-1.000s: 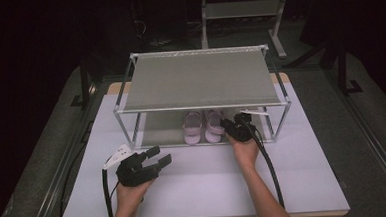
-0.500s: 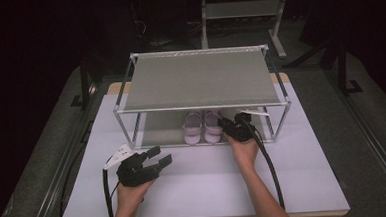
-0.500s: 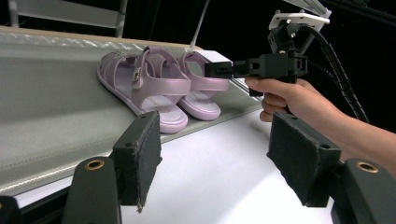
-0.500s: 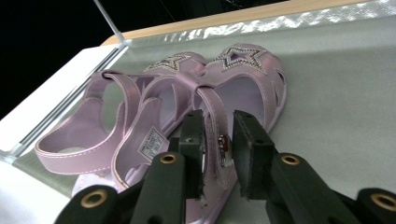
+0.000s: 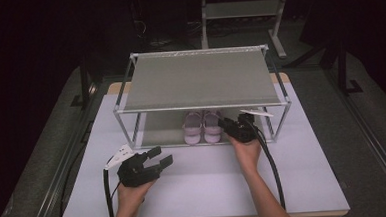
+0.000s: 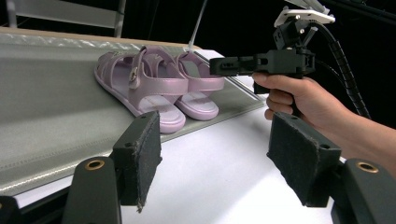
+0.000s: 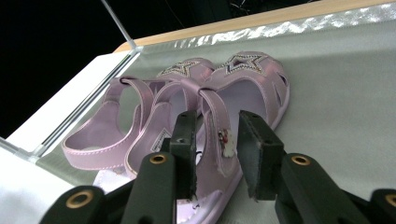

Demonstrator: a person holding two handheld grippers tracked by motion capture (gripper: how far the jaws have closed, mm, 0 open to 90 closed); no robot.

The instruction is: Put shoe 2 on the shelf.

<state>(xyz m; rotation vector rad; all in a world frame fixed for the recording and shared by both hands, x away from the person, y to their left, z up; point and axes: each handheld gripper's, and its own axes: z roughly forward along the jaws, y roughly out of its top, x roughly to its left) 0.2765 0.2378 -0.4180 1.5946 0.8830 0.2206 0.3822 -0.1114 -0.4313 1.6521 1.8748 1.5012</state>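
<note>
- Your right gripper [image 7: 215, 154] has its jaws a little apart; they have just been opening, and the heel strap of one sandal [image 7: 233, 107] stands between the pads, with a visible gap on the right pad's side.
- Your left gripper [image 5: 156, 159] holds its jaws wide apart over the bare white table [image 5: 205, 183], gripping nothing.
- The pair of lilac sandals [image 5: 202, 126] sits side by side on the lower shelf of the metal rack [image 5: 199, 80], near its front edge, toes pointing far.
- Each sandal shows a glittery star on the toe and a buckled strap.
</note>
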